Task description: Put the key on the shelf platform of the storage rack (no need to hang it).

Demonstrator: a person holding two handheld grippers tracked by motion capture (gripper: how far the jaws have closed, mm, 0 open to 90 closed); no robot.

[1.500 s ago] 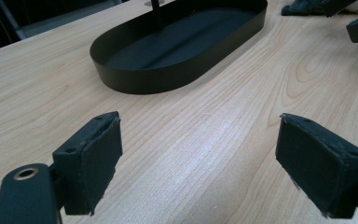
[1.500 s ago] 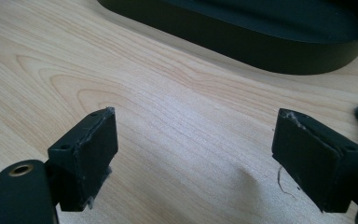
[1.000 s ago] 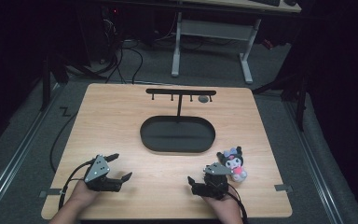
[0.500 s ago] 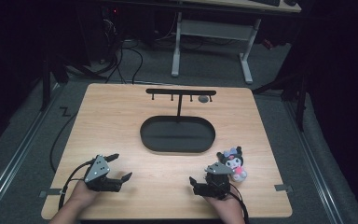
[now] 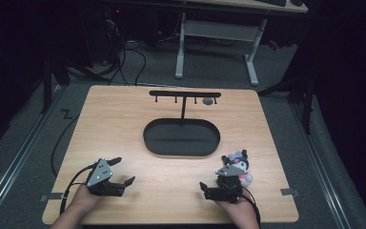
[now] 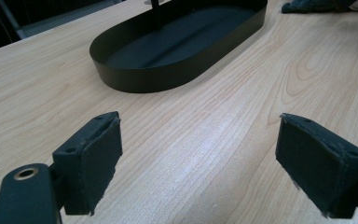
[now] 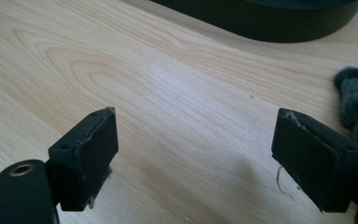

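plush toy [image 5: 239, 167] lies untouched right of the tray [image 5: 181, 138]; both my grippers' jaws gape empty, so grasping remains.

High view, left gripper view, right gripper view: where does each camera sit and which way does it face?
High view: above the person's side, looking forward and down on the table; both forearms, left hand-held gripper, right hand-held gripper.
Left gripper view: on the left hand-held gripper, low, facing the tray; open jaws.
Right gripper view: low, facing tray and plush toy; open jaws.
All views share the tray.
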